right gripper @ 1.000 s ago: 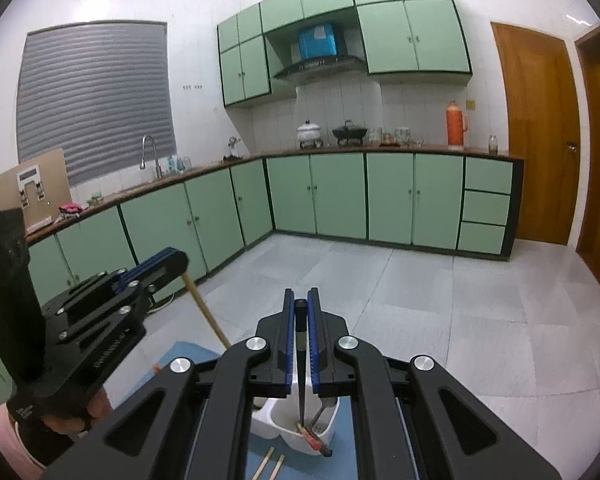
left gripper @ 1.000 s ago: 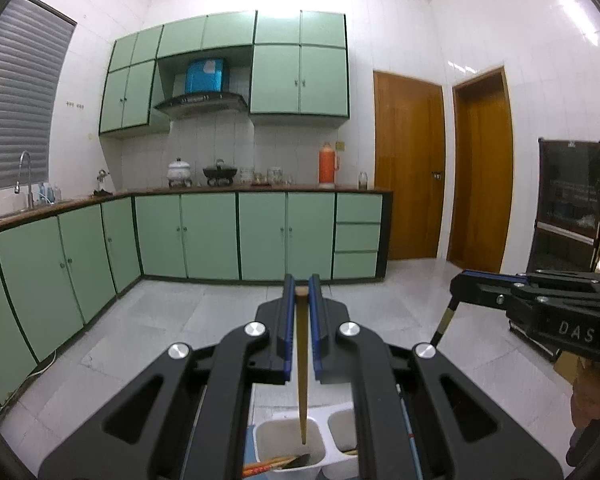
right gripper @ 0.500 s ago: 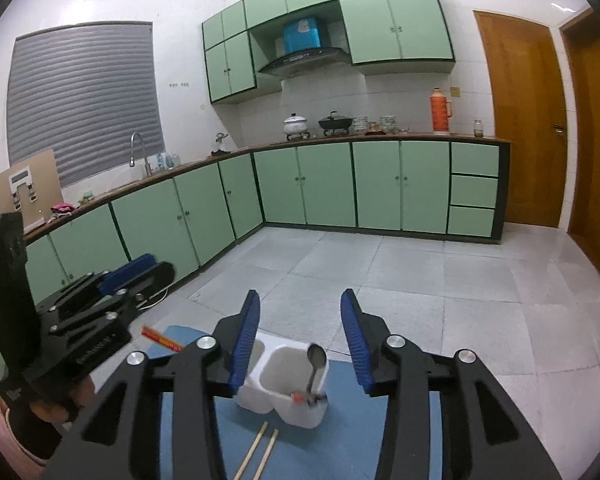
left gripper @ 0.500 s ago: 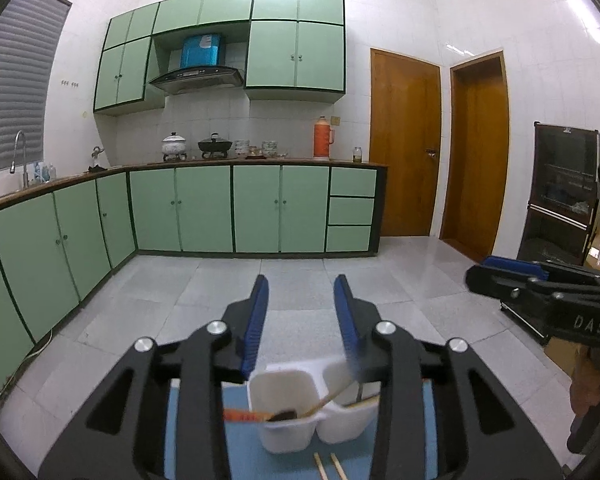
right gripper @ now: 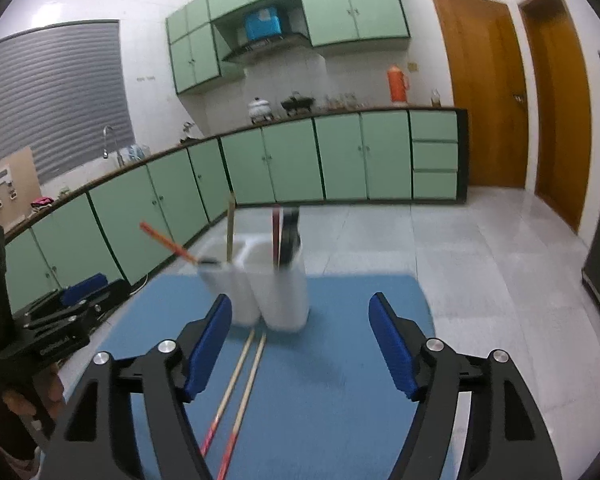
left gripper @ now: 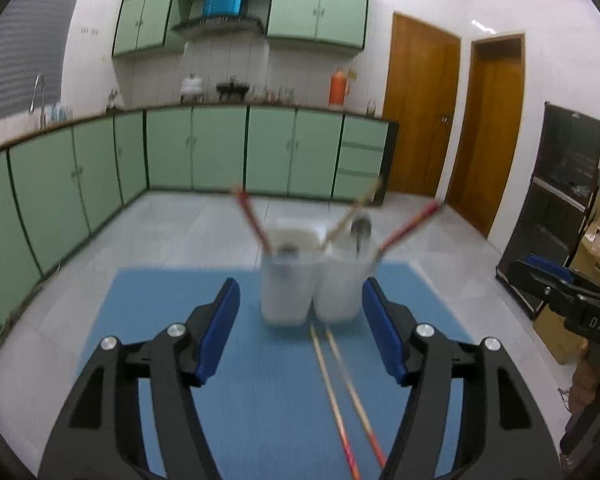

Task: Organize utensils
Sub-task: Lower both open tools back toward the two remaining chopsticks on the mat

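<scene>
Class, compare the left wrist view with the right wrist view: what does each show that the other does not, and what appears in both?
Only the left wrist view shows the right gripper at its edge, beside cardboard boxes. Only the right wrist view shows the window blind and the hand holding the left gripper. Both show the white two-compartment holder, two loose chopsticks, the blue mat and open, empty jaws, still opening.

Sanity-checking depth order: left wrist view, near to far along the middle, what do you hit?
Left gripper, jaws opening with nothing between the pads → two loose chopsticks on the blue mat → white two-compartment holder → tiled floor → green base cabinets.
</scene>
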